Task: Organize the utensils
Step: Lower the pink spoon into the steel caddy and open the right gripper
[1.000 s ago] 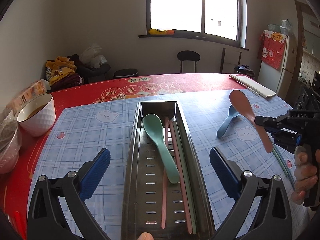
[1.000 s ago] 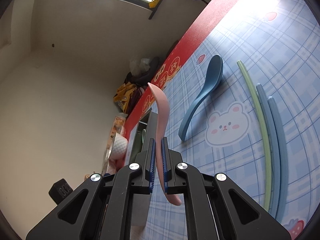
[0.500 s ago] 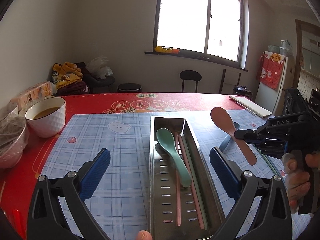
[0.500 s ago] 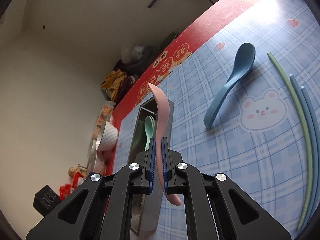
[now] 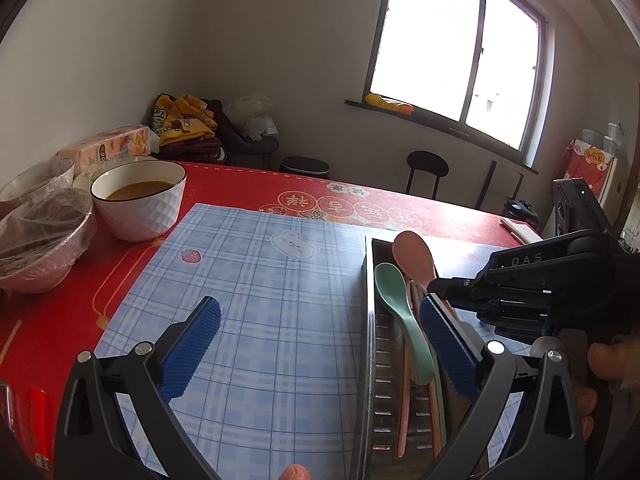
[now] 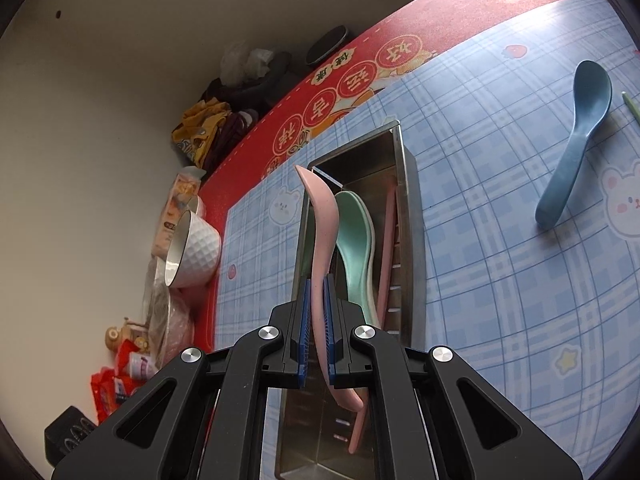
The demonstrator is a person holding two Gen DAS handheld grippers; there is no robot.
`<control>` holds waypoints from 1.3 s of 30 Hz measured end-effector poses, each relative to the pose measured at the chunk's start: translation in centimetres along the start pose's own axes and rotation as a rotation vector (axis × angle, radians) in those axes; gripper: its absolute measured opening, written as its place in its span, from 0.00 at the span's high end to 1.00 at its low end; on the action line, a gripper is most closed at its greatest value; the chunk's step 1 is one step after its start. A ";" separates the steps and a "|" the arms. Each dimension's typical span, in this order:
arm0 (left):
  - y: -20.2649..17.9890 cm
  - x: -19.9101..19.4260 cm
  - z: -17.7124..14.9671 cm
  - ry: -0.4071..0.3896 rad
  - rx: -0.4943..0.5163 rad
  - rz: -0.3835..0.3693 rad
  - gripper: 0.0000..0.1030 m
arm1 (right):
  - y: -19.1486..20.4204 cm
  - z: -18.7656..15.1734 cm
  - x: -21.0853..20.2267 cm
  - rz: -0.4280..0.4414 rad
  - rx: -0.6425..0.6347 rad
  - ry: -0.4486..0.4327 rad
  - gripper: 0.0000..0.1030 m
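Lightly clamped at mid-handle in the right claw (image 6: 316, 330), the stiff, smooth pink plastic spoon (image 6: 320, 236) hung over the long perforated steel tray (image 6: 408, 184), probably clear of the mint-green spoon (image 6: 354, 240) inside. The left claw (image 5: 320, 344) stood apart, empty.

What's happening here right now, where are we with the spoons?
The right tongs are shut on the pink spoon, holding it over the metal tray. A green spoon and some chopsticks already lie in the tray. The left tongs are open and hold nothing. The blue spoon lies on the checked mat, not yet put away.
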State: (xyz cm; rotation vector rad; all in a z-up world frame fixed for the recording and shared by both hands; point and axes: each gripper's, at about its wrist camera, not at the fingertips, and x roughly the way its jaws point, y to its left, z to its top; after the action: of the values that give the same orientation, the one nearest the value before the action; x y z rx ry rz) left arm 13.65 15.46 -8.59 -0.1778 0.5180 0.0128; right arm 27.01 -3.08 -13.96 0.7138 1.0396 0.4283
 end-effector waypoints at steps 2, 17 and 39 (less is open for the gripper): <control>0.3 0.1 0.1 0.002 -0.015 0.008 0.06 | 0.2 -0.3 0.3 -0.012 0.002 -0.002 0.94; 1.1 0.4 0.2 0.015 -0.050 0.005 0.06 | -0.5 -0.8 1.8 -0.090 0.022 0.029 0.94; 1.5 0.8 0.0 0.028 -0.070 0.021 0.06 | 1.1 -0.6 -0.6 -0.145 -0.182 -0.011 0.92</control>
State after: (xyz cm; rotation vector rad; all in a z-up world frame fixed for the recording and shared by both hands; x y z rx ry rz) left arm 14.27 16.86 -9.28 -0.2416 0.5478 0.0487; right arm 26.20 -2.47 -12.98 0.4746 1.0205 0.3876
